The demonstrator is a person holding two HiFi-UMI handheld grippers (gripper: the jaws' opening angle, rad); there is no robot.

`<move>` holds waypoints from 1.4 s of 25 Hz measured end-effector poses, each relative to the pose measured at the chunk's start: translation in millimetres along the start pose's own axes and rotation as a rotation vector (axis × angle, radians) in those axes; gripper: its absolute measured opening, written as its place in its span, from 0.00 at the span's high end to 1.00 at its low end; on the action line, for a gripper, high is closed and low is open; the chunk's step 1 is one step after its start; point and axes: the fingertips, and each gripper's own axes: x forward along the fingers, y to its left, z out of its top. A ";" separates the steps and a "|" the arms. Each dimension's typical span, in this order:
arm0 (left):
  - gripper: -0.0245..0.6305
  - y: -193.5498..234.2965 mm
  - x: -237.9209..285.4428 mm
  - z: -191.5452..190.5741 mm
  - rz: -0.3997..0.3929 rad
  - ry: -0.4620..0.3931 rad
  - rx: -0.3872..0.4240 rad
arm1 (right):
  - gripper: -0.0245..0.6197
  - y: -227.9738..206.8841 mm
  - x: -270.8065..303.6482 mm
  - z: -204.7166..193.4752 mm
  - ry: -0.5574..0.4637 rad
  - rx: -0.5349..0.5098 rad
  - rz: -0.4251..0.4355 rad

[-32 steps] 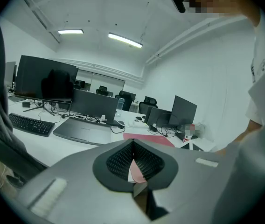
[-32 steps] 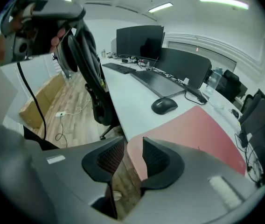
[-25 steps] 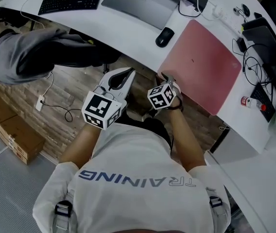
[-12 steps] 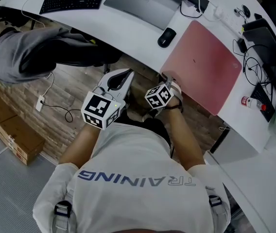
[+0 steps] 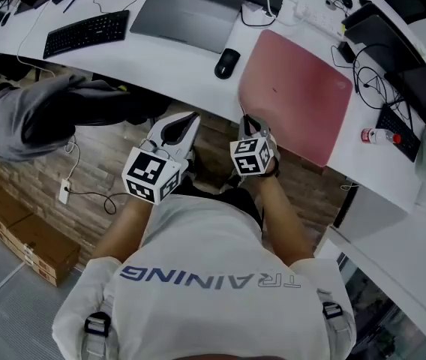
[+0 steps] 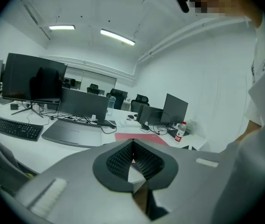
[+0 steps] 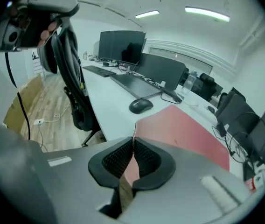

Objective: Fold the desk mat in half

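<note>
The pink desk mat (image 5: 295, 96) lies flat on the white desk (image 5: 175, 70), with its near-left corner at the desk's front edge. My right gripper (image 5: 246, 120) is at that corner, and its jaws are closing. In the right gripper view the mat's (image 7: 184, 129) corner edge runs up between the pads of the right gripper (image 7: 133, 146), which press on it. My left gripper (image 5: 190, 120) hovers just left of it, in front of the desk edge. In its own view the left gripper (image 6: 133, 143) is shut with nothing in it, and the mat (image 6: 139, 137) shows beyond.
A black mouse (image 5: 228, 63) sits just left of the mat, with a grey closed laptop (image 5: 187, 17) and a keyboard (image 5: 85, 33) further left. A bottle (image 5: 378, 136), cables and dark devices crowd the desk right of the mat. A chair draped in grey cloth (image 5: 40, 111) stands at the left.
The head view has swung, so the desk now sits further left in the picture. The right gripper stays at the mat's near corner and its fingers have drawn together on it. The left gripper keeps its place.
</note>
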 end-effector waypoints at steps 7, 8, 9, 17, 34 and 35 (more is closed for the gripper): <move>0.96 -47.6 36.4 14.8 -0.106 0.003 0.060 | 0.92 -62.8 -39.5 -19.2 -0.111 0.349 -0.039; 0.96 -54.0 40.8 16.3 -0.118 0.004 0.068 | 0.92 -70.7 -43.3 -23.2 -0.117 0.374 -0.049; 0.96 -60.1 45.0 17.5 -0.130 0.006 0.075 | 0.92 -78.0 -46.7 -27.2 -0.121 0.390 -0.058; 0.96 -98.5 69.6 23.6 -0.204 0.022 0.112 | 0.92 -129.1 -75.6 -64.7 -0.128 0.501 -0.150; 0.96 -172.3 106.9 15.9 -0.326 0.062 0.162 | 0.92 -180.2 -121.3 -177.1 -0.062 0.722 -0.267; 0.96 -176.4 108.4 14.9 -0.332 0.065 0.164 | 0.92 -182.3 -122.9 -185.6 -0.054 0.738 -0.272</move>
